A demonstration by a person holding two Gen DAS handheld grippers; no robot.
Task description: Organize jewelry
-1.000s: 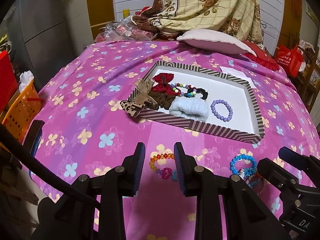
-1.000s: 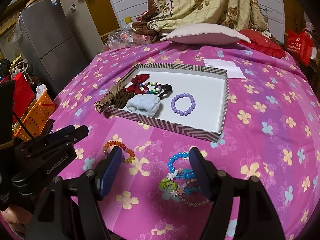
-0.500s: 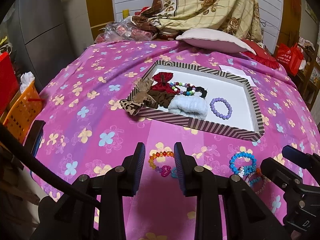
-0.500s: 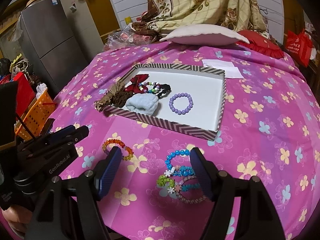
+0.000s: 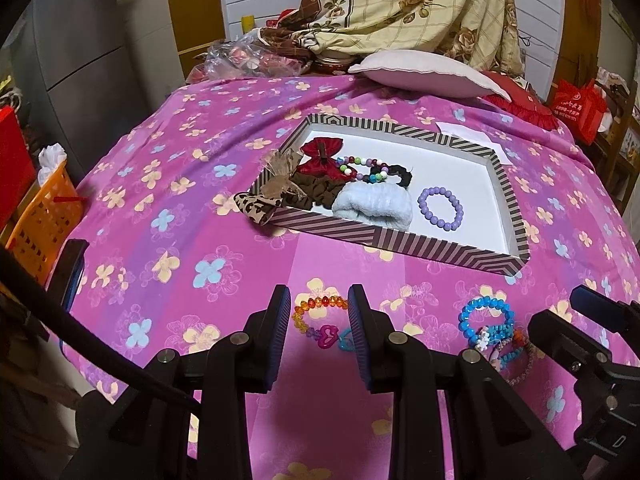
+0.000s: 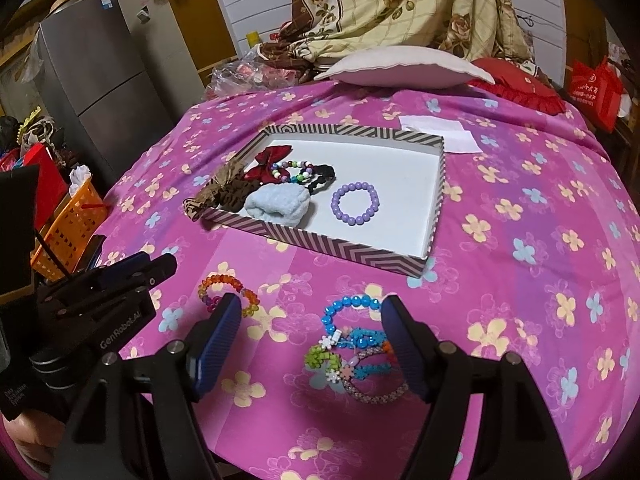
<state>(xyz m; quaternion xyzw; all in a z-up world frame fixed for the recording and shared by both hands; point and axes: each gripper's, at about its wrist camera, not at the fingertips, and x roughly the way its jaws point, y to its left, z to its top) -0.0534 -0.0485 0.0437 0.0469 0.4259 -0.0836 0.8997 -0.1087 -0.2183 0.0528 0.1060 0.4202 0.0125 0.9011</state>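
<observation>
I hold my left claw (image 5: 319, 320) open astride the orange bead bracelet (image 5: 318, 305) on the near bedspread, gripping nothing. My right claw (image 6: 310, 330) stands wide around the blue bracelet pile (image 6: 352, 344), likewise empty. Both are positioned, I judge, for transfer into the striped tray (image 6: 320, 245) beyond.

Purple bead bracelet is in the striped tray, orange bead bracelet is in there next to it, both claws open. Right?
Not quite. The orange bead bracelet isn't in the striped tray; it lies on the pink cloth in front of it, framed by the left claw, as the left wrist view shows. The purple bead bracelet is in the tray, and both claws, including the right claw, are open.
</observation>
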